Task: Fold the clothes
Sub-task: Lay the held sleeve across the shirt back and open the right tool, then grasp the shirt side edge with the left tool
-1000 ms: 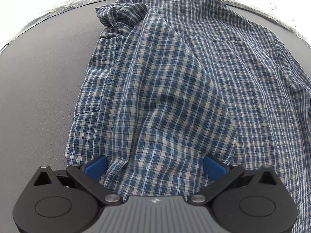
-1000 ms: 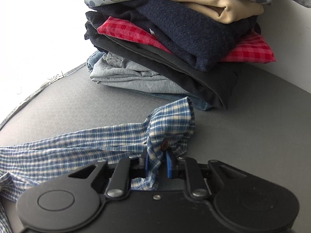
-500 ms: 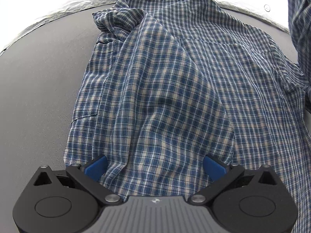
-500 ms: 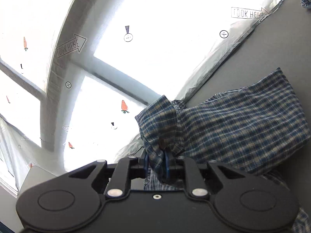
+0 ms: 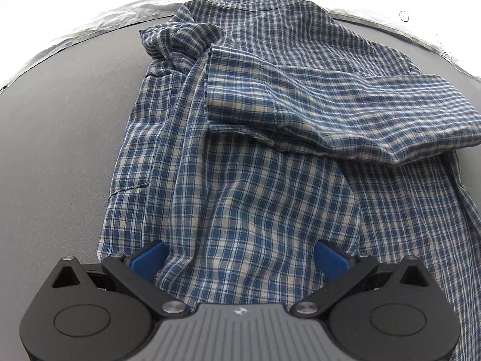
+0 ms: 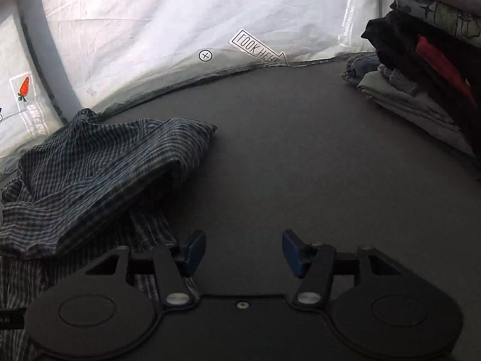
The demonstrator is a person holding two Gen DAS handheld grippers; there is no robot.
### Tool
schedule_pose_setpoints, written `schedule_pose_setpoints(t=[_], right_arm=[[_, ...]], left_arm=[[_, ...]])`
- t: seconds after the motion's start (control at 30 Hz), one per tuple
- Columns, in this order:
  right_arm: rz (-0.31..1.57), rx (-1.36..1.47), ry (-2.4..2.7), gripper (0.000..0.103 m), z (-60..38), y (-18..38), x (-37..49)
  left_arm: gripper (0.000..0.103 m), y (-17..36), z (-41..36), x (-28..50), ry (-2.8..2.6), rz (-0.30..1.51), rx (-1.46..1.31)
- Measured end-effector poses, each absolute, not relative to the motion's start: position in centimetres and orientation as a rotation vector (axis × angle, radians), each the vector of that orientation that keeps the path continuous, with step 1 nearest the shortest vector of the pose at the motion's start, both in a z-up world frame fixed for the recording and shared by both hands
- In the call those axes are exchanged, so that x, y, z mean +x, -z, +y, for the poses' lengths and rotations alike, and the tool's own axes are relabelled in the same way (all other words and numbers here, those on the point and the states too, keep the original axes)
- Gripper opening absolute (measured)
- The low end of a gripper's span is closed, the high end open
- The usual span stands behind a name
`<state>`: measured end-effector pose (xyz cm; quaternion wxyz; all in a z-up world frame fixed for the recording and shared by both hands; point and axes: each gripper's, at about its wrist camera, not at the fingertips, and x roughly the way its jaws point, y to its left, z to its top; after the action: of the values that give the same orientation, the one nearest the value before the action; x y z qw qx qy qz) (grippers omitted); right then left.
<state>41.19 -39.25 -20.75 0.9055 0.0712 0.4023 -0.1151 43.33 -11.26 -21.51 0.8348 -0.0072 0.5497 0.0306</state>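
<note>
A blue plaid shirt (image 5: 240,180) lies spread on the grey table (image 5: 60,150). One sleeve (image 5: 345,111) is folded across its body from the right, cuff toward the middle. My left gripper (image 5: 240,260) stands open over the shirt's near hem, with cloth lying between its blue pads. In the right wrist view the same shirt (image 6: 90,174) lies at the left, its folded sleeve on top. My right gripper (image 6: 244,251) is open above bare table just right of the shirt, holding nothing.
A stack of folded clothes (image 6: 427,69) stands at the table's far right. A white printed sheet (image 6: 210,24) hangs along the table's back edge. Bare grey table (image 6: 300,165) lies between the shirt and the stack.
My right gripper carried the sleeve over the shirt, let it go and opened; the sleeve now lies across the body. The left gripper has stayed open at the hem.
</note>
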Motion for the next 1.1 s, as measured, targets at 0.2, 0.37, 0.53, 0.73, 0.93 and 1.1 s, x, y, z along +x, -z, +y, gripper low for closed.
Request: schedule_pose_setpoints(t=[0.2, 0.37, 0.53, 0.73, 0.93, 1.1], right_arm=[[0.794, 0.102, 0.212, 0.081, -40.1, 23.0, 39.9], [0.76, 0.075, 0.148, 0.102, -40.1, 23.9, 40.3], [0.697, 0.068, 0.153, 0.103, -39.3, 24.2, 39.6], [0.677, 0.069, 0.155, 0.103, -39.0, 24.4, 39.3], [0.678, 0.07, 0.155, 0.103, -39.0, 24.3, 39.4], [0.677, 0.07, 0.156, 0.103, -38.9, 24.4, 39.3]], left_arm=[[0.103, 21.2, -11.2, 44.0, -0.066, 1.164, -0.041], [0.103, 19.7, -10.5, 44.7, -0.066, 1.132, -0.094], [0.103, 16.6, -9.3, 46.1, -0.017, 1.02, -0.177], [0.102, 17.2, -9.4, 49.5, -0.029, 0.995, -0.123], [0.059, 18.9, -10.4, 51.1, -0.038, 1.032, -0.061], [0.034, 18.0, -10.3, 50.7, -0.028, 1.004, -0.062]])
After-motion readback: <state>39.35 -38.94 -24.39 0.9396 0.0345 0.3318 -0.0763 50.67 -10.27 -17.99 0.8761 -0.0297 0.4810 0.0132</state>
